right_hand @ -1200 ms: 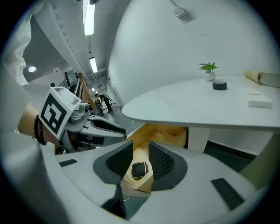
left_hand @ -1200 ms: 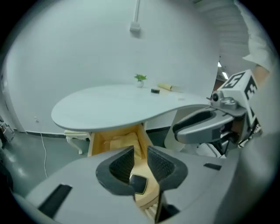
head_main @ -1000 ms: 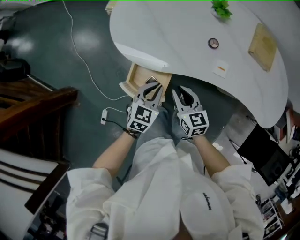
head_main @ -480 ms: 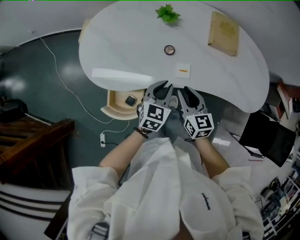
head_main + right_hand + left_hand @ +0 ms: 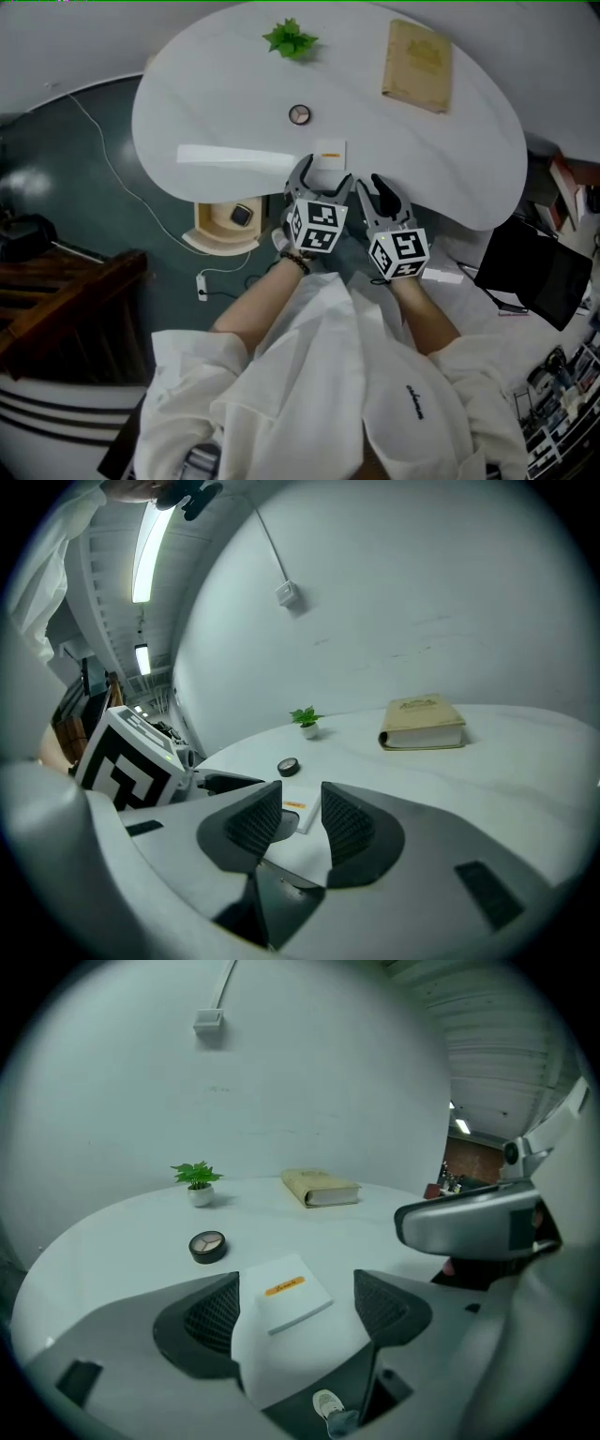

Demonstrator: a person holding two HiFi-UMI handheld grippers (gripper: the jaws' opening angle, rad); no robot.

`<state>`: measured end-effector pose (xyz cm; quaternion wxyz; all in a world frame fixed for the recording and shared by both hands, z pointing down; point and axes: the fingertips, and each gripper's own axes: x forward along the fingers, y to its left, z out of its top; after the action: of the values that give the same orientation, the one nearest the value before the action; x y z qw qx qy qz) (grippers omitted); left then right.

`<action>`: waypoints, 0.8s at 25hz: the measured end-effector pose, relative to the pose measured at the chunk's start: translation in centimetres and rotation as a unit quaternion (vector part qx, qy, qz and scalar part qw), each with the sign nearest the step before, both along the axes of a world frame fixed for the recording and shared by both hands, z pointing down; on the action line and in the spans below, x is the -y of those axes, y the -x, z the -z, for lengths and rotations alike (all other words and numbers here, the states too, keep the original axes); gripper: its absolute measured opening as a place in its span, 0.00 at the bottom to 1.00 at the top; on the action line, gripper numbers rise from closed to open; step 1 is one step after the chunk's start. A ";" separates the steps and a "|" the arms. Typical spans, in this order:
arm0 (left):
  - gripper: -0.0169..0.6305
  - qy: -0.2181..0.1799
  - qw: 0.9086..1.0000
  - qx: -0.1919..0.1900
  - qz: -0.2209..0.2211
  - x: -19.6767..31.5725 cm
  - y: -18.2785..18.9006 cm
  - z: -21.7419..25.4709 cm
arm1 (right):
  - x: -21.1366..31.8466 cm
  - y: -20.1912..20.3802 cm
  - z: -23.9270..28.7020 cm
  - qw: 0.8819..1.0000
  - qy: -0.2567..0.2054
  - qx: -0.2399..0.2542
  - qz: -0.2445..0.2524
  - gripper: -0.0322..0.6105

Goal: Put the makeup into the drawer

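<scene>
White table [image 5: 216, 94] carries a round compact [image 5: 299, 114]; open drawer [image 5: 201, 225] already holds one item [image 5: 242, 214]. Left gripper [image 5: 295, 1309] just opened wide, empty; right gripper [image 5: 300, 825] opening, empty. Likely next: reach forward, pinch compact.

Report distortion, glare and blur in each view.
Head view: sharp and evenly lit, though the wide lens curves the white table. Left gripper view: black corners, fisheye bulge, a soft shadow beside the plant. Right gripper view: the same fisheye, with the ceiling lamp blown out.
</scene>
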<state>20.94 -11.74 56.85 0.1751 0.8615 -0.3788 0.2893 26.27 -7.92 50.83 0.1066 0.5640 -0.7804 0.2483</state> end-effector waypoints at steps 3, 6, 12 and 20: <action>0.63 0.003 0.999 0.026 0.042 0.9 -0.6 -1.2 | 0.5 -1.1 0.0 1.000 0.000 -0.001 0.005 0.28; 0.65 0.021 0.997 0.039 0.066 1.1 -0.8 -2.5 | 0.8 -1.7 -0.4 1.000 0.006 -0.003 0.013 0.28; 0.65 0.049 0.994 0.037 0.094 1.2 -0.9 -3.9 | 1.1 -2.1 -1.8 0.999 0.026 0.004 0.020 0.30; 0.64 0.040 0.992 0.037 0.118 1.1 -0.8 -3.7 | 1.4 -2.1 -2.5 0.999 0.034 0.003 0.025 0.31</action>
<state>21.78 -12.83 60.54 0.2282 0.7917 -0.4719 0.3137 28.38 -9.36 53.29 0.1290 0.5398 -0.7856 0.2735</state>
